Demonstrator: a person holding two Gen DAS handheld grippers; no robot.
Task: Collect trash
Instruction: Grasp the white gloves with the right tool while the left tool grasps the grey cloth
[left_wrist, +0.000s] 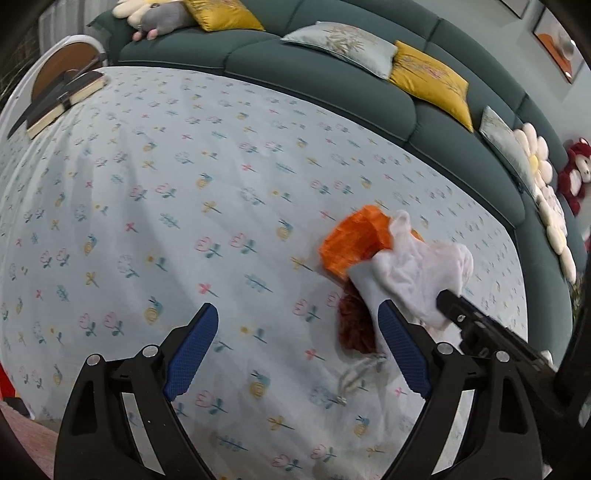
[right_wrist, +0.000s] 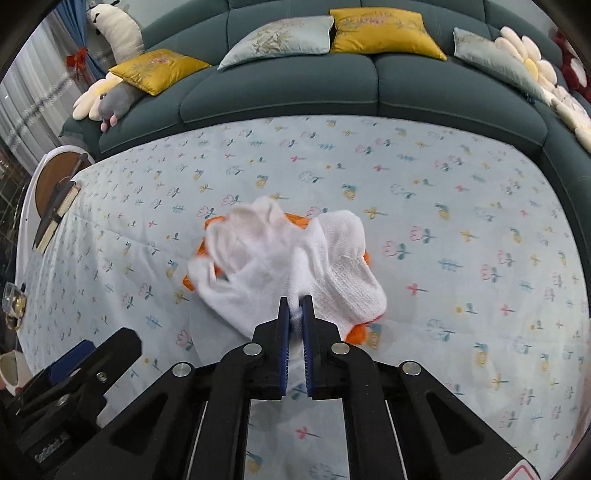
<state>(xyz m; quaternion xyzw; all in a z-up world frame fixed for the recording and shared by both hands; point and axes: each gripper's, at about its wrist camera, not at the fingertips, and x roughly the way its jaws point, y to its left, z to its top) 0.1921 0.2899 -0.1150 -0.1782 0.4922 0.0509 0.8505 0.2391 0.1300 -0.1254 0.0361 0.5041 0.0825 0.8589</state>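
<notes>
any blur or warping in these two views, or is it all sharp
Left wrist view: strong fisheye bend, the sofa curves; white cloth fairly sharp. Right wrist view: same bowing; the cloth's left part is smeared, while the right tongs shut on it look crisp.

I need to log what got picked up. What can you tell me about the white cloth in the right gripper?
The white cloth looks like soft knitted cotton, possibly work gloves, crumpled into two bunched lobes with a ribbed weave on the right one. The right gripper is shut on its near edge, holding it over the floral tablecloth. It hangs in front of an orange bag, covering most of it; whether they touch is unclear. The open left gripper is nearby, not gripping it.
</notes>
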